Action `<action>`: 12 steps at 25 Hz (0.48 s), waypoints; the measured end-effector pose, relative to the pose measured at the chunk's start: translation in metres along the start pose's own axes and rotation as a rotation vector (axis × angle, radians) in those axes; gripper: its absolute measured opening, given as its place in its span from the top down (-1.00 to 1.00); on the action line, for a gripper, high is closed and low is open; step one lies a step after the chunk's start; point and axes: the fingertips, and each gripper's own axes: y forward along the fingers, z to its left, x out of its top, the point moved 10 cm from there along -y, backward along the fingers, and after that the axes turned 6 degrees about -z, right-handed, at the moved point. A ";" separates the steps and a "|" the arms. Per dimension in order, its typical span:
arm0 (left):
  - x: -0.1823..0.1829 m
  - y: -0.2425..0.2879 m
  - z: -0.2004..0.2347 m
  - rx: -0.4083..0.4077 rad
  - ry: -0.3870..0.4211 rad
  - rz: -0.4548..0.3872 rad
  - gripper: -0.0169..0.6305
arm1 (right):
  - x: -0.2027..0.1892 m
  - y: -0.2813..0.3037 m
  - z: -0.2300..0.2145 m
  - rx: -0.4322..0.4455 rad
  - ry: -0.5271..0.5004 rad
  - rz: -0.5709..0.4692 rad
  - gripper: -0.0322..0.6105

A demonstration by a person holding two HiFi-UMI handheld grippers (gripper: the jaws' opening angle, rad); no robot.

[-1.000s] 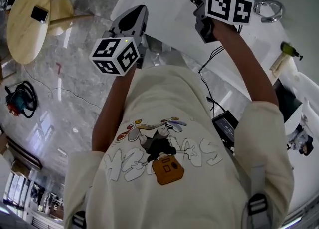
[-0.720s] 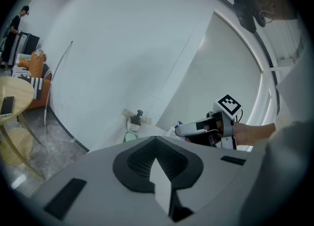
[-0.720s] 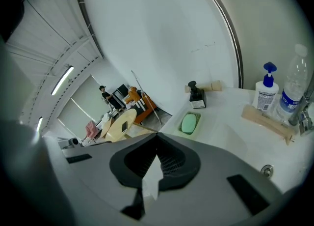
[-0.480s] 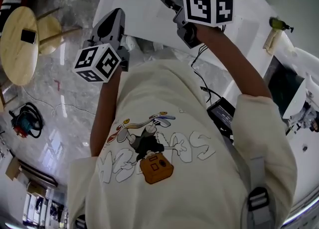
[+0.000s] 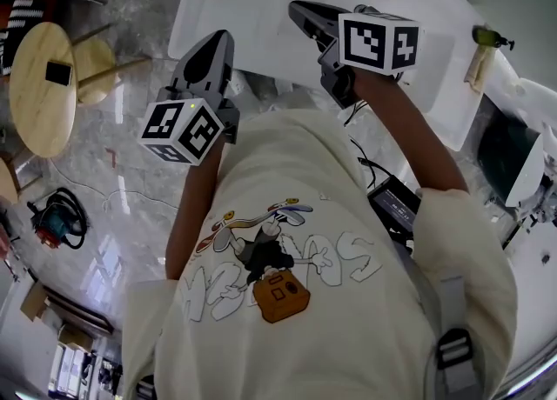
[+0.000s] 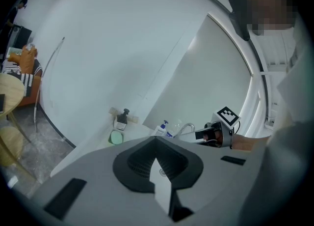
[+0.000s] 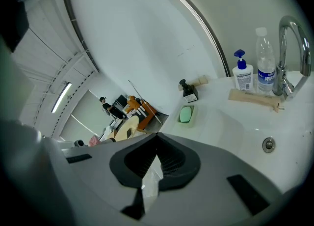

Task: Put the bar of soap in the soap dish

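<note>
Soap (image 7: 185,114) is judged slippery, firm, best pinched across its long sides; left hand-held gripper (image 6: 156,140) and right hand-held gripper (image 7: 158,136) are closed, empty.

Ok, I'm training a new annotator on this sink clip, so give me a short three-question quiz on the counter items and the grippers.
1. True or false: the green bar of soap lies in the soap dish.
2. The right gripper has its jaws: A open around the soap; B shut on nothing; C shut on a bottle.
3. In the right gripper view, what stands between the pump bottle and the faucet?
Key: 1 true; 2 B; 3 the clear water bottle.
</note>
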 end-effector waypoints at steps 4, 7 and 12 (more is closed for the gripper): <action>0.003 -0.008 -0.009 -0.034 -0.001 0.009 0.92 | -0.003 -0.008 0.004 -0.003 0.015 -0.045 0.88; 0.007 -0.007 -0.016 -0.064 0.006 0.006 0.92 | -0.002 -0.015 0.008 0.000 0.004 -0.070 0.88; 0.012 -0.014 -0.027 -0.113 0.010 0.010 0.92 | -0.011 -0.020 0.022 0.021 0.020 -0.071 0.88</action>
